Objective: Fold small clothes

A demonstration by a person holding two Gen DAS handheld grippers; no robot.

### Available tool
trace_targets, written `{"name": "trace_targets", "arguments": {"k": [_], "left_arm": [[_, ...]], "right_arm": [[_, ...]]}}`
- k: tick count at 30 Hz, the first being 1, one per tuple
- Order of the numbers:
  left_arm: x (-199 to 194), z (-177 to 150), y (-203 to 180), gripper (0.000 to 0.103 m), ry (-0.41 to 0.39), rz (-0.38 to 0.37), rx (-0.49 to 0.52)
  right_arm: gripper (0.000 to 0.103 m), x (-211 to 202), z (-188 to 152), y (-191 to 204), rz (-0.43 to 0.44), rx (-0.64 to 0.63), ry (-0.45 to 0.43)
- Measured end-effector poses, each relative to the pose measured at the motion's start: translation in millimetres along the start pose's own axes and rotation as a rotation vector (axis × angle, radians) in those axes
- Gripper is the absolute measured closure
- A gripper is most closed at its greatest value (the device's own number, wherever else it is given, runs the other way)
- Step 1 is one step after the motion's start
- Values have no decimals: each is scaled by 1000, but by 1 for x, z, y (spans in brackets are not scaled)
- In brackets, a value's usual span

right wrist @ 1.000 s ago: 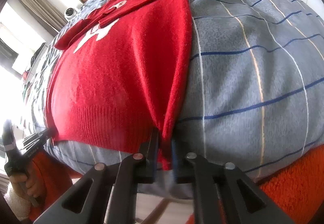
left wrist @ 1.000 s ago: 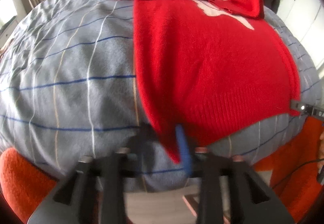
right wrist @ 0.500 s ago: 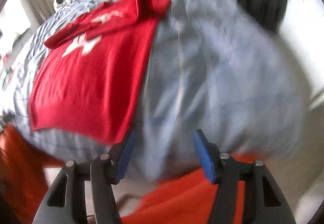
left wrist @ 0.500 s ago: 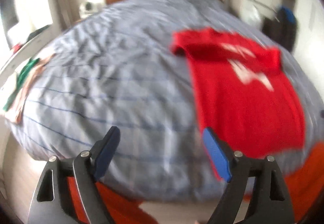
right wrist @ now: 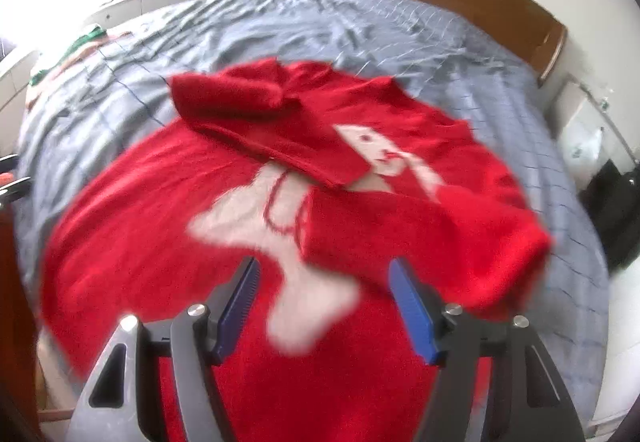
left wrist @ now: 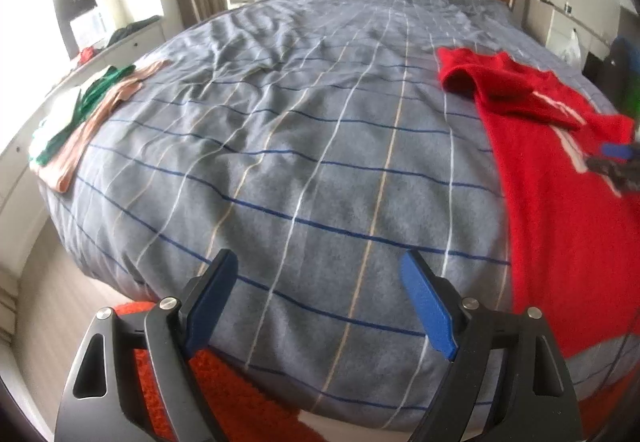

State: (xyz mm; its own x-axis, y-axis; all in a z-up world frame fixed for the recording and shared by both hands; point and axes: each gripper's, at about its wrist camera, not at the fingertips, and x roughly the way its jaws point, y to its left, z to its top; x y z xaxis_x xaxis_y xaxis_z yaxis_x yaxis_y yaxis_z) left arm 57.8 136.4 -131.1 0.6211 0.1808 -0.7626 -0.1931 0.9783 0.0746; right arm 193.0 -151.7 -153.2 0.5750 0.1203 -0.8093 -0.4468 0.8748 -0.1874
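The red sweater lies flat on the bed with both sleeves already folded across its chest; the body fold remains. The left claw is spread and empty; the right claw is opening above the sweater, gripping nothing.

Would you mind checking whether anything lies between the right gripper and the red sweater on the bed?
Nothing visible does: the right gripper, jaws opening and empty, hangs directly over the red sweater, with nothing between them.

The left gripper stood wide apart, angled downward, holding nothing. The right gripper, also tilted downward, was opening, nothing between its jaws.
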Motion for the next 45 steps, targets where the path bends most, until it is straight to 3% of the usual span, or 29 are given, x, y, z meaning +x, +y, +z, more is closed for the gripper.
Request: {"name": "trace_targets", "arguments": {"k": [1,2,3,6,10,13,17,22,30,32,35,37,40,42,45], "left_arm": [[0,1,-1,18,3,-1,1],[0,1,-2,18,5,-2,1],[0,0,-2,18,7,-4,1],[1,1,-2,18,16,-19,-3],[5,2,-2,18,32,-35,-23],[7,2,-3,18,37,-32,-30],[12,1,-7,18,52,-11,-22],[14,-2,-10,18,60,18,-2],[14,-5,-11,18,63,37,14],[13,-6,-12,18,58,38,24],[13,-7,-14,18,57,37,34],[14,-7,-16,18,60,37,39],[15,-7,-19,18,59,28,47],[14,-7,-21,18,53,-10,45],[8,-5,-25,18,35,-13,73]], "right_arm": [[48,9,0,-6,13,44,17],[81,16,0,-21,37,128,31],[96,11,-1,-39,28,216,19],[96,-30,-13,-100,-13,386,-74],[96,-110,-62,-217,-203,615,-140],[95,-157,-112,-287,-374,739,-140],[95,-173,-174,-335,-419,897,-87],[96,-144,-228,-339,-353,1041,-30],[95,-121,-306,-345,-218,1338,-62],[89,-124,-318,-345,-191,1401,-99],[80,-136,-333,-346,-233,1441,-82],[79,-148,-333,-346,-271,1424,-86],[77,-175,-314,-341,-301,1343,-169],[77,-183,-291,-336,-268,1267,-210],[74,-174,-268,-330,-148,1217,-236]]}}
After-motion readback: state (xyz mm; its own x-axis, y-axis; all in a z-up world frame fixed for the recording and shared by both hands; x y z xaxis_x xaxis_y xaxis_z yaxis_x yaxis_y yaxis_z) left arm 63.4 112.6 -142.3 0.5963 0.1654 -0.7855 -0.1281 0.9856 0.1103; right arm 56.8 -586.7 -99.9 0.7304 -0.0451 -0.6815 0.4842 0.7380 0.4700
